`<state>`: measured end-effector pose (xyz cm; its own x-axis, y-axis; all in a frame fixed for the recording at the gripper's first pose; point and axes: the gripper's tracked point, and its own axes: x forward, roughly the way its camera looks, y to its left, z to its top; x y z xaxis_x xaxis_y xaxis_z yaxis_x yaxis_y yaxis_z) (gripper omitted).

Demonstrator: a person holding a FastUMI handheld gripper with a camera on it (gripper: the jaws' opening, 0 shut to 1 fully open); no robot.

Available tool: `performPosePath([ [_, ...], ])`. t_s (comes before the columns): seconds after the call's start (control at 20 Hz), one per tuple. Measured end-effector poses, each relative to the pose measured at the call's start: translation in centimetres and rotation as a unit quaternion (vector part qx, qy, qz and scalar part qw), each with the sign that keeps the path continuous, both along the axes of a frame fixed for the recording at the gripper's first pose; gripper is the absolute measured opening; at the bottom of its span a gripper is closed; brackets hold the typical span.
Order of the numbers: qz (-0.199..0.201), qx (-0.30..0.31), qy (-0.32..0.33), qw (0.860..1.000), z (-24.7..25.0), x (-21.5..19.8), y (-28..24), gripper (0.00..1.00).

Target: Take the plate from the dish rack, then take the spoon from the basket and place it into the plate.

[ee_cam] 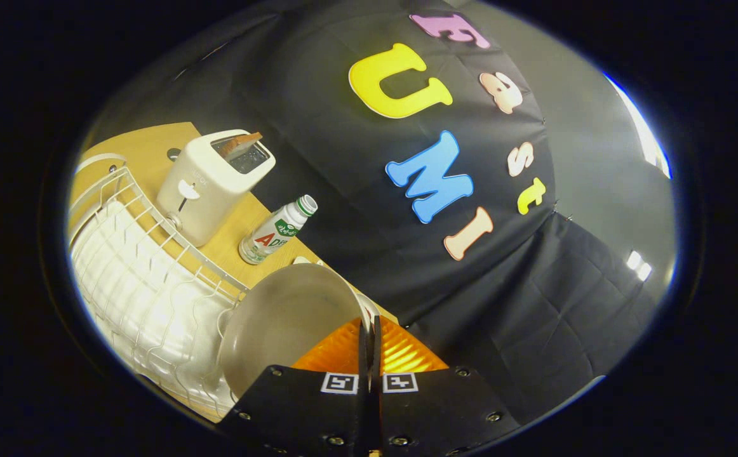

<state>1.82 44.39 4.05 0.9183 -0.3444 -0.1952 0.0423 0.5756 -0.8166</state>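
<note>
Between the fingers, the rim of the plate [286, 317] sits clamped: the gripper [369, 343] has its two fingers pressed nearly together, with only the thin edge of the plate in the slit between them. Most of the plate spreads out to the left of the fingertips and just ahead of them, tilted steeply, its hollow face turned toward the camera.

Step in hand, as judged: the first one, taking the plate from the dish rack [147, 279]. The white wire rack lies left of the fingers and below the plate; whether the plate's lower edge touches the wires cannot be told.

Next move calls for: carrying the plate clear of the rack wires, levelling it and setting it flat on the wooden table [147, 146] before letting go. Only then can the spoon be fetched. A pinch on the rim alone leaves the plate free to swing, so a slow, steady turn looks wise.

Plate appearance: round, pale grey-beige, smooth and matte, shallow, with a low raised rim; no food or marks seen.

Beyond the fingers stand a white toaster [213, 184] with a slice in its slot and a small bottle [277, 230].
</note>
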Motion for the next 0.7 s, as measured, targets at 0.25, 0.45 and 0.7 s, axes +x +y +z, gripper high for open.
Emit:
performPosePath([
  [0.25,0.000,0.017,-0.016,1.000,2.2,-1.2,-0.3,0.00],
  [0.45,-0.004,0.036,-0.022,0.999,3.5,-3.3,-1.1,0.00],
  [0.7,-0.012,0.061,-0.027,0.998,4.7,-7.5,-2.4,0.00],
])
